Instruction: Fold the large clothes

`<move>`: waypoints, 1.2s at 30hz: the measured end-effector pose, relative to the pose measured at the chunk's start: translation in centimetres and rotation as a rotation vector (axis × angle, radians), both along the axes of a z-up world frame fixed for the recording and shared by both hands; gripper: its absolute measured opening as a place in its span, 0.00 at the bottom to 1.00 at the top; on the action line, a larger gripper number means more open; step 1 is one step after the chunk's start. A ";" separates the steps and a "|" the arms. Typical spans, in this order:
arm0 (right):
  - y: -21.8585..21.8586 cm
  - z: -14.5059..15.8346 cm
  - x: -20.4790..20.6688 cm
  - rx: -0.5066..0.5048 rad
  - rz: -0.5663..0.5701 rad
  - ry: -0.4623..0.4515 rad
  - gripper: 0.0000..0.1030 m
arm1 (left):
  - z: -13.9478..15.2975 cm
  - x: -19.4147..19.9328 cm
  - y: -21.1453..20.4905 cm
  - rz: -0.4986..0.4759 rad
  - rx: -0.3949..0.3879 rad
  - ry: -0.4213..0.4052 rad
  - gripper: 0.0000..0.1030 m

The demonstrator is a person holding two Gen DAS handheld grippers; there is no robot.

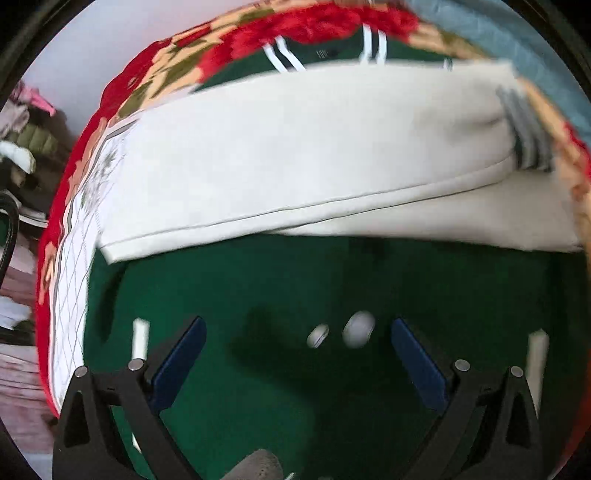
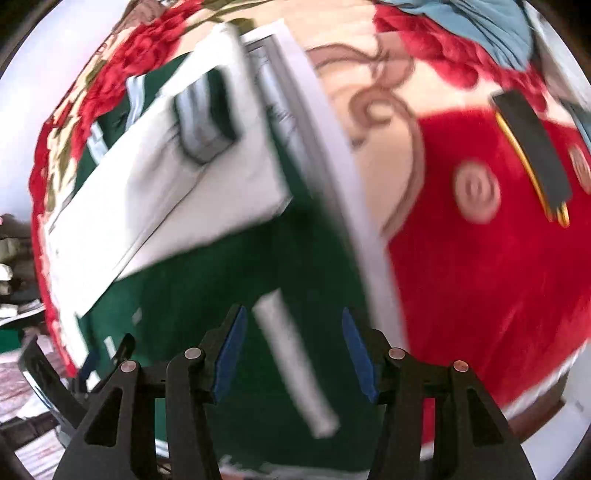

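A dark green garment with cream sleeves lies spread flat on a bed. One cream sleeve is folded across its upper part, ending in a green and grey striped cuff. My left gripper hangs open over the green body, with nothing between its blue pads; two small white round pieces lie on the cloth below. In the right wrist view, my right gripper stands open above the green garment. A blurred white strip on the garment runs under the gap, and neither pad touches it.
A white quilted sheet lies under the garment on a red floral blanket. A black strip with a yellow edge rests on the blanket at right, blue cloth beyond it. Piled clothes sit off the bed's left side.
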State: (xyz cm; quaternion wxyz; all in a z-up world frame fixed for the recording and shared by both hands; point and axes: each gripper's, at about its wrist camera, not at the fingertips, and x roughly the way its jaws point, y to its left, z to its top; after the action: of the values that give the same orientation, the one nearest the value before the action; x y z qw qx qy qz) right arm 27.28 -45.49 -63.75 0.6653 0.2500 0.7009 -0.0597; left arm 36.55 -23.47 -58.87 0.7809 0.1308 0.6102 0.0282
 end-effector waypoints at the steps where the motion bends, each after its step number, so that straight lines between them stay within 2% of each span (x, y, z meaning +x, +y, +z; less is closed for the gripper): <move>1: -1.7 -1.2 1.2 0.009 0.024 0.008 0.54 | -0.4 -0.1 0.7 0.007 0.014 0.007 1.00; 3: -2.6 -4.9 3.4 0.071 0.112 0.042 0.53 | -1.6 0.5 0.3 0.029 0.057 0.025 1.00; 4: -2.8 -6.0 3.8 0.082 0.144 0.058 0.47 | -1.9 0.7 0.2 0.038 0.068 0.020 1.00; 5: -3.0 -7.2 4.1 0.101 0.175 0.069 0.06 | -1.6 -0.3 0.5 0.047 0.071 0.015 1.00; 6: -3.4 -7.7 4.2 0.114 0.190 0.064 0.05 | -1.6 -0.5 0.4 0.059 0.069 0.010 1.00; 9: -5.1 -6.8 3.6 0.053 0.194 0.021 0.04 | -1.4 -1.1 1.5 0.076 0.054 0.002 1.00; 11: -6.4 -7.3 2.9 0.007 0.163 0.032 0.03 | -1.6 -0.8 1.5 0.085 0.043 0.010 1.00; 13: -7.5 -8.2 2.5 0.022 0.112 0.061 0.03 | -1.6 -0.6 1.2 0.093 0.052 0.014 1.00; 16: -7.8 -7.7 3.2 0.033 0.152 0.092 0.06 | -1.2 -0.5 1.1 0.125 0.043 0.027 1.00; 20: -9.4 -5.5 3.4 0.067 0.177 0.082 0.32 | 0.4 -1.1 1.4 0.168 0.039 0.021 1.00; 21: -9.8 -5.2 3.4 0.080 0.189 0.068 0.34 | 0.9 -1.5 1.4 0.183 0.040 0.009 1.00; 24: -8.9 -6.3 3.9 0.086 0.252 0.066 0.35 | 1.5 -2.7 1.7 0.211 0.072 -0.022 1.00; 26: -8.5 -7.6 3.9 0.024 0.290 0.054 0.31 | 1.5 -3.4 2.2 0.233 0.077 -0.031 1.00; 28: -9.1 -7.6 3.8 -0.013 0.244 0.073 0.29 | 2.0 -4.1 4.1 0.278 0.087 -0.032 1.00; 30: -7.7 -5.8 4.4 -0.138 0.303 0.120 0.29 | 3.3 -4.3 6.1 0.307 0.090 -0.061 1.00; 31: -6.2 -5.0 4.3 -0.168 0.317 0.124 0.29 | 4.3 -4.3 7.7 0.329 0.109 -0.083 1.00; 33: -4.9 -2.0 4.4 -0.155 0.339 0.083 0.30 | 5.9 -4.0 11.0 0.376 0.160 -0.123 1.00; 34: -4.2 -1.2 4.4 -0.157 0.346 0.066 0.30 | 6.4 -3.3 13.4 0.405 0.210 -0.139 1.00; 35: -2.9 0.0 4.5 -0.167 0.363 0.035 0.33 | 6.3 -2.7 15.4 0.423 0.246 -0.146 1.00; 36: -1.5 0.8 4.8 -0.175 0.379 0.008 0.43 | 5.8 -1.9 17.4 0.441 0.283 -0.146 1.00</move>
State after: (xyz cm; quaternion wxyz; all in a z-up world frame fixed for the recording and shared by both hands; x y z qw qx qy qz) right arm 32.03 -47.00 -63.00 0.6809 0.0548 0.7303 0.0048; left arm 34.68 -6.09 -53.08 0.7717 0.1003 0.5562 0.2917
